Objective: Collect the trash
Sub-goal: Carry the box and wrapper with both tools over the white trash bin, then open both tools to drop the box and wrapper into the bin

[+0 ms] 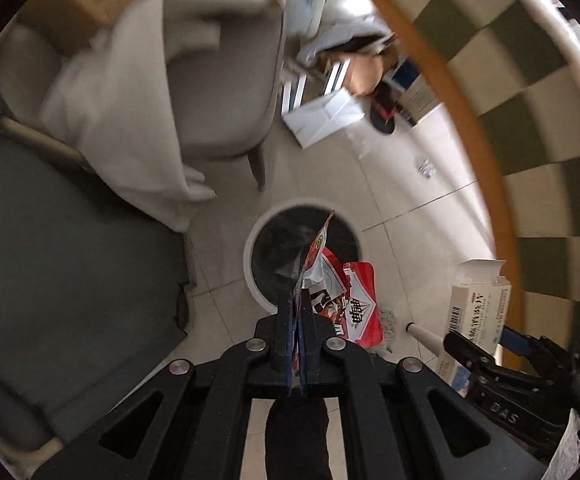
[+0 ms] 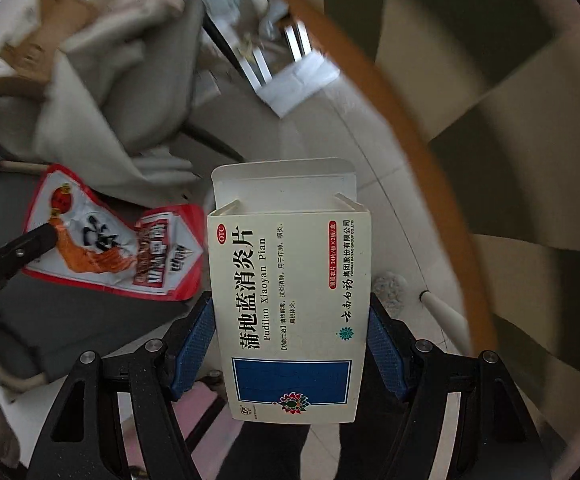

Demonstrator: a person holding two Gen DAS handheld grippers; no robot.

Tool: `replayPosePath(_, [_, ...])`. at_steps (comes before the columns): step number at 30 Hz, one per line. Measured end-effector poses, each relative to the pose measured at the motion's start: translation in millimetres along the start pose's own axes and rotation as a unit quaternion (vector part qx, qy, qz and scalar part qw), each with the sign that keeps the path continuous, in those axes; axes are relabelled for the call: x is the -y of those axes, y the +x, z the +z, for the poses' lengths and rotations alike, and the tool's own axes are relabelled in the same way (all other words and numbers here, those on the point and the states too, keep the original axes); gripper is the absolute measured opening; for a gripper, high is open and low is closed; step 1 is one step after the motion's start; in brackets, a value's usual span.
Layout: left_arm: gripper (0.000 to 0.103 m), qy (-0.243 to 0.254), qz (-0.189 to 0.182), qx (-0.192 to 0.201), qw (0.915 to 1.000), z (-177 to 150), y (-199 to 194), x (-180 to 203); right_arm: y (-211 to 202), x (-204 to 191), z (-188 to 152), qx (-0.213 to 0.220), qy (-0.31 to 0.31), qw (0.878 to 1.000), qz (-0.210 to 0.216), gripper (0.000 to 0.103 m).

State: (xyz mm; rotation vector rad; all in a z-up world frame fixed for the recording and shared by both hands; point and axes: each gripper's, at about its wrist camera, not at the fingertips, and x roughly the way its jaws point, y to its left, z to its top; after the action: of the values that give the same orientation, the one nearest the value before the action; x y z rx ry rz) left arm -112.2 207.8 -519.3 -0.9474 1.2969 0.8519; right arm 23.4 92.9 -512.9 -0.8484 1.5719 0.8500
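My left gripper [image 1: 297, 300] is shut on a crumpled red and white snack wrapper [image 1: 350, 304] and holds it above a round white bin [image 1: 250, 276] with a dark liner on the floor. The wrapper also shows in the right wrist view [image 2: 122, 248], with the left gripper's fingers [image 2: 30, 244] pinching it. My right gripper [image 2: 292, 332] is shut on a cream medicine box [image 2: 290, 280] with its top flap open. The box also shows in the left wrist view [image 1: 476, 300], to the right of the bin.
A grey upholstered chair [image 1: 218, 92] draped with a white cloth [image 1: 130, 120] stands behind the bin. A round table edge [image 1: 470, 128] with checked cloth arcs on the right. White papers [image 1: 322, 116] and a small scrap [image 1: 426, 168] lie on the tiled floor.
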Motion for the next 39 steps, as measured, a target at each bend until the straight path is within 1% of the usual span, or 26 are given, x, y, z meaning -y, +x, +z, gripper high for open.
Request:
replayPosePath(5, [0.0, -0.012, -0.012, -0.032, 0.9994, 6, 87, -15, 96, 11, 25, -0.018, 0.004, 1.0, -0.005, 0.074])
replayPosePath(9, [0.002, -0.025, -0.02, -0.056, 0.9979, 7, 145, -21, 154, 20, 38, -0.023, 0.011, 1.0, 0.003, 0.074])
replayPosePath(10, [0.005, -0.029, -0.023, -0.06, 0.9975, 7, 154, -22, 162, 21, 38, -0.022, 0.011, 1.0, 0.005, 0.074])
replayPosePath(13, [0.008, -0.038, -0.024, -0.073, 0.9963, 7, 185, -28, 194, 19, 43, -0.022, 0.011, 1.0, 0.015, 0.074])
replayPosePath(17, [0.008, -0.054, -0.015, -0.086, 0.9947, 1, 206, -36, 229, 16, 44, -0.029, 0.002, 0.999, 0.032, 0.075])
replayPosePath(18, [0.008, -0.057, -0.015, -0.087, 0.9945, -2, 208, -38, 237, 16, 44, -0.032, -0.001, 0.999, 0.034, 0.085])
replayPosePath(19, [0.024, -0.059, -0.008, -0.085, 0.9946, -4, 209, -40, 240, 17, 42, -0.033, -0.003, 0.999, 0.036, 0.094])
replayPosePath(20, [0.061, -0.061, -0.002, -0.083, 0.9947, -6, 208, -41, 242, 18, 41, -0.031, -0.005, 0.999, 0.036, 0.102])
replayPosePath(22, [0.103, -0.062, 0.009, -0.075, 0.9952, -11, 203, -44, 244, 18, 39, -0.028, -0.013, 0.999, 0.03, 0.102])
replayPosePath(26, [0.103, -0.059, 0.025, -0.065, 0.9958, -16, 189, -47, 237, 18, 34, -0.024, -0.027, 0.999, 0.008, 0.102])
replayPosePath(31, [0.103, -0.05, 0.049, -0.031, 0.9971, -20, 157, -51, 217, 10, 28, -0.022, -0.037, 0.999, -0.013, 0.102])
replayPosePath(34, [0.103, -0.047, 0.065, -0.019, 0.9966, -23, 136, -52, 195, 5, 22, -0.016, -0.04, 0.999, -0.026, 0.102])
replayPosePath(37, [0.102, -0.05, 0.065, -0.011, 0.9966, -29, 112, -53, 171, 0, 16, -0.008, -0.04, 0.999, -0.027, 0.102])
replayPosePath(39, [0.103, -0.049, 0.074, -0.005, 0.996, -35, 95, -54, 152, -4, 11, 0.0, -0.044, 0.999, -0.027, 0.102])
